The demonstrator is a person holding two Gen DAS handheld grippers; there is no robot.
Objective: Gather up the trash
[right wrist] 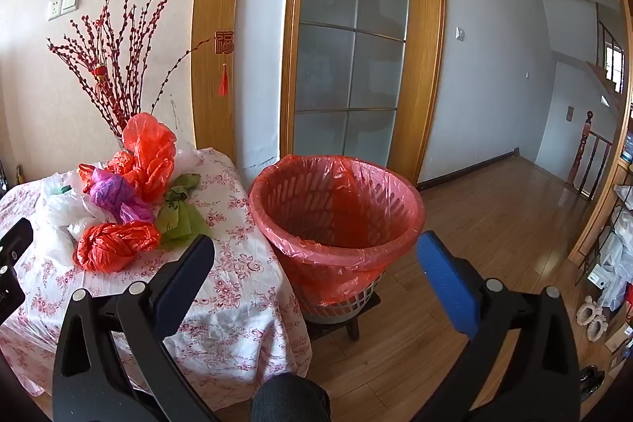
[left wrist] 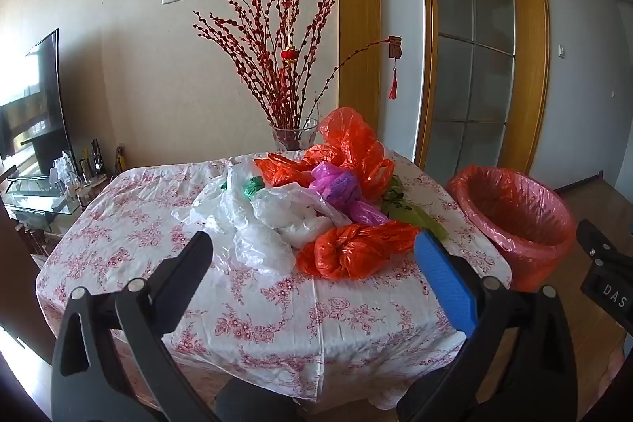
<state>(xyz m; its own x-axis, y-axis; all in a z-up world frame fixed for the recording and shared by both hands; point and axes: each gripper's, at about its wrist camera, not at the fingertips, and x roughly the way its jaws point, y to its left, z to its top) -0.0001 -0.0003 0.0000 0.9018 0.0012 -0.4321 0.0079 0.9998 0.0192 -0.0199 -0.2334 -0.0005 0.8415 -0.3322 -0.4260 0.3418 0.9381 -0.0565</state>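
The left gripper [left wrist: 316, 256] stands with its jaws spread wide and nothing between them; it hangs above the near part of the table [left wrist: 277, 323], which is covered by a white cloth with a red floral print. In the left wrist view the pile of crumpled plastic bags [left wrist: 308, 200] fills the centre of the frame: white bags [left wrist: 253, 224] at centre left, a knotted orange bag [left wrist: 352, 252] nearest the camera, a purple bag [left wrist: 340, 188] in the middle, a large orange bag [left wrist: 356, 145] at the back and a green bag [left wrist: 411, 212] at the right of the pile. This view alone shows a television [left wrist: 35, 97] and a glass stand at the left edge. The trash basket [left wrist: 514, 220], lined with a red bag, appears only partly at the right of this frame, with a corner of the right gripper's body at the far right edge. The right gripper [right wrist: 316, 260] is likewise fully spread and empty. The right wrist view places the basket at frame centre and shows what the other view hides: its white lattice wall below the liner, the dark stool [right wrist: 348, 319] that bears it, and its empty interior. The basket stands just beside the table's right edge. The bag pile sits at centre left here. A vase of red branches [left wrist: 277, 66] stands behind the pile in both views. Only the right wrist view shows the wooden floor [right wrist: 494, 224] running to a stair rail at the right edge.
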